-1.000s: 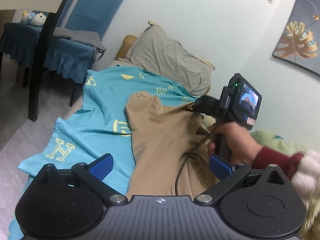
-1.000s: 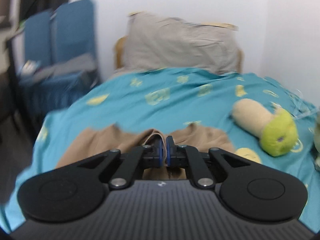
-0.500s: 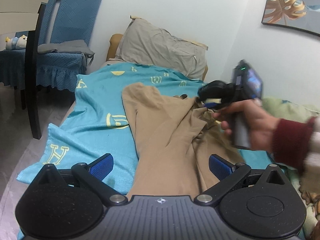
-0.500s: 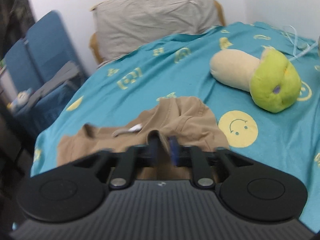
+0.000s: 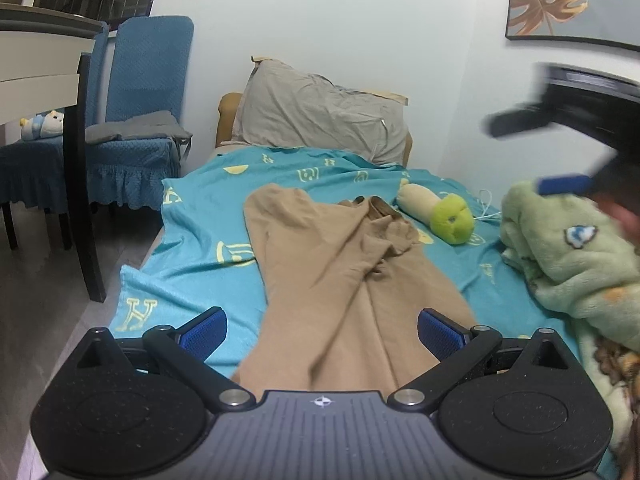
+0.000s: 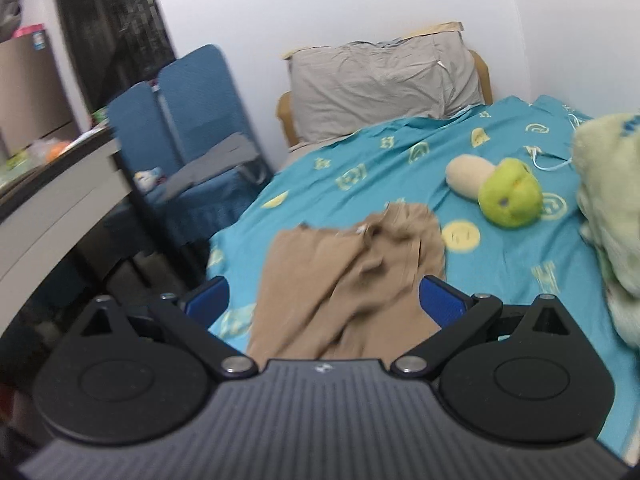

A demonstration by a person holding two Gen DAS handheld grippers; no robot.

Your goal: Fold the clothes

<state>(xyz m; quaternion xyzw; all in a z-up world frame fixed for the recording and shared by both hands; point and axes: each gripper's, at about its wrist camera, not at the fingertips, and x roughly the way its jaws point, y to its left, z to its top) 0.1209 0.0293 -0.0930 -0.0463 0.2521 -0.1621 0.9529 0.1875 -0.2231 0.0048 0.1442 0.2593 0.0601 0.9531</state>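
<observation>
Illumination is even, soft and indoor, with faint shadows. Fisheye distortion curves every edge. In the left wrist view the raised black right gripper (image 5: 560,120) is motion-blurred. The right wrist view is soft throughout.

We see a bed (image 5: 192,240) under a teal patterned sheet, a grey pillow (image 5: 320,112) propped against the plain white wall (image 5: 340,12). Blue-covered chairs (image 5: 136,92) stand beside it on grey flooring (image 5: 40,292), and a leaf picture (image 5: 560,0) hangs at right.
</observation>
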